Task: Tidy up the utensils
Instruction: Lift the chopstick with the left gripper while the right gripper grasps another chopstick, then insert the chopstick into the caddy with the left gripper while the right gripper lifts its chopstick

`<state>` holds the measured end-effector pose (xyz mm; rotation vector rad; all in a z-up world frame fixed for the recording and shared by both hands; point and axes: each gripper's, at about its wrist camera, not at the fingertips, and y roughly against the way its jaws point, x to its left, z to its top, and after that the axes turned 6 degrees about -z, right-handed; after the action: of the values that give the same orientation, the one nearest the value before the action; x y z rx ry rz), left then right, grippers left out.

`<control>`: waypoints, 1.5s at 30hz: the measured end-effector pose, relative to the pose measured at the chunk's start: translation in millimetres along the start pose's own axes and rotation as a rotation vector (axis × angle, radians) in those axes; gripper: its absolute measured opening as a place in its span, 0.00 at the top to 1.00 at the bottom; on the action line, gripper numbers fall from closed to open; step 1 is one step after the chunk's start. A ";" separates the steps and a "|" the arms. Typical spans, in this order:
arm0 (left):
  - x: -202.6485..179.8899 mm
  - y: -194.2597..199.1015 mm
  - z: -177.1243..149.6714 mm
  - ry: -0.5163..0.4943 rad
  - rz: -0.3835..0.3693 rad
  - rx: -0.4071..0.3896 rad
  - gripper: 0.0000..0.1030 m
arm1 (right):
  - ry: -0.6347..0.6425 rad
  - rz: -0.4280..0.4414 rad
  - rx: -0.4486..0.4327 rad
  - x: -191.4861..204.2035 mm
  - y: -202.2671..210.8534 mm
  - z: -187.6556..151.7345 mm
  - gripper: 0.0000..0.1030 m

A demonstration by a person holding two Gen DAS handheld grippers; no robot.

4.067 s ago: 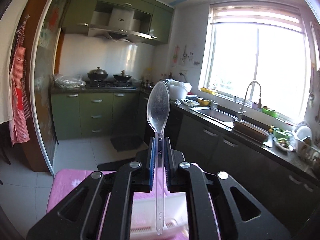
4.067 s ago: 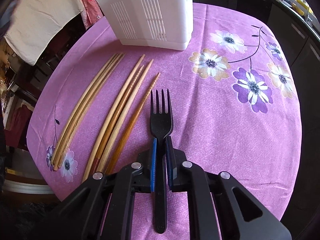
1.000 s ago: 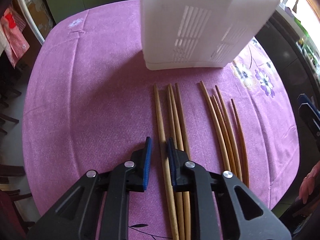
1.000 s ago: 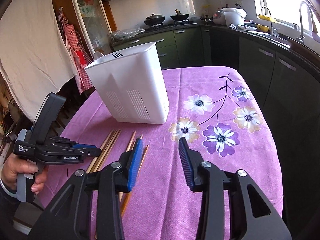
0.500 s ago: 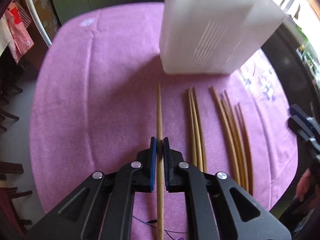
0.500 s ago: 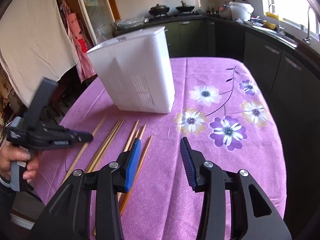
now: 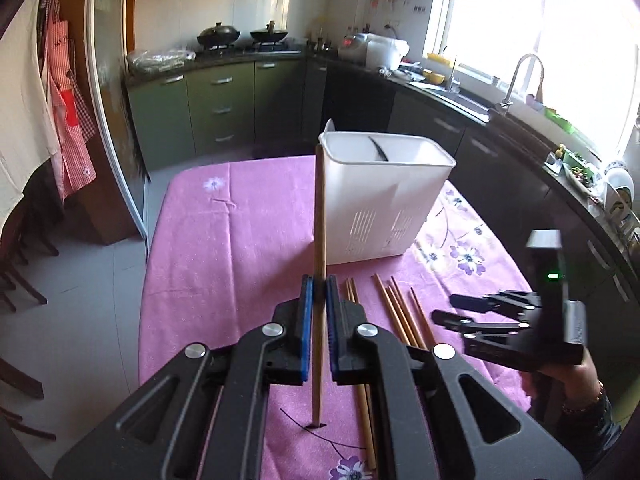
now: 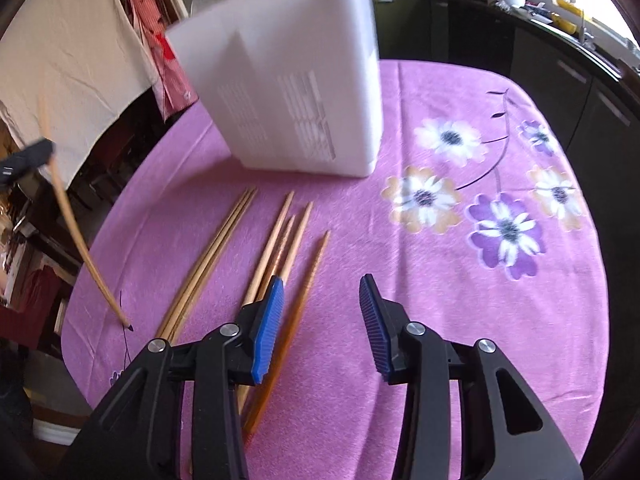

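L gripper (image 7: 316, 300): clamped on one chopstick (image 7: 320, 216), stick near upright, lower tip just over cloth (image 7: 224, 240), top level w/ rim of bin (image 7: 384, 200). R gripper (image 8: 320, 320): jaws closing, nothing pinched, above loose chopsticks (image 8: 280, 248) lying before bin. Risks: long stick pivoting in pads or catching bin rim on way in; R pads likely grabbing two sticks, since bunched.

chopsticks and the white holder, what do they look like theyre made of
Chopsticks: likely bamboo or wood, a matte tan with a faint grain; the rightmost one looks darker, perhaps lacquered. Holder: moulded plastic by the look of it, smooth and slightly see-through white, with slots cut low in its walls.
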<state>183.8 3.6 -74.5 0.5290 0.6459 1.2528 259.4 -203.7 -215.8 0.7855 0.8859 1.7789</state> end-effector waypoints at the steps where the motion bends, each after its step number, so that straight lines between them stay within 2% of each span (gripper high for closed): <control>1: -0.4 3.7 -1.6 -0.002 -0.005 -0.004 0.93 | 0.008 -0.005 0.009 3.3 -3.1 0.3 0.66; 6: -0.5 14.3 -8.4 -0.014 -0.009 -0.016 0.93 | 0.050 -0.066 0.041 20.2 -14.9 -0.7 0.73; 12: -4.2 22.4 -14.4 -0.042 -0.003 -0.030 0.93 | 0.080 -0.134 0.054 32.5 -24.3 0.5 0.77; 14: -4.9 24.6 -16.8 -0.044 -0.008 -0.032 0.93 | 0.087 -0.144 0.051 35.0 -26.6 1.8 0.80; 18: -5.4 27.1 -18.2 -0.049 -0.010 -0.034 0.93 | 0.091 -0.148 0.047 40.3 -29.5 7.3 0.92; 23: -1.3 29.4 -18.3 -0.043 -0.003 -0.033 0.93 | 0.090 -0.142 0.045 42.5 -32.4 16.1 0.94; 25: 0.5 30.6 -18.1 -0.042 -0.002 -0.030 0.93 | 0.082 -0.132 0.019 40.2 -24.5 22.9 0.94; 29: 2.3 31.9 -18.7 -0.042 0.000 -0.027 0.93 | 0.057 -0.090 -0.088 36.3 16.8 32.0 0.94; 32: 2.6 32.2 -18.9 -0.042 0.003 -0.028 0.93 | 0.036 -0.070 -0.233 32.6 67.4 36.4 0.94; 36: 3.3 33.8 -20.2 -0.049 0.005 -0.028 0.93 | 0.021 -0.057 -0.365 22.1 119.7 32.6 0.94; 39: 2.5 35.5 -21.3 -0.055 0.009 -0.028 0.93 | 0.019 -0.052 -0.421 18.4 147.7 22.6 0.94; 45: 0.5 35.4 -21.9 -0.067 0.019 -0.034 0.93 | 0.030 -0.076 -0.439 19.7 163.4 7.0 0.94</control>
<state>144.2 12.9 -65.9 0.5481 0.5634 1.2565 182.1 -228.3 -72.4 0.4356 0.5058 1.8304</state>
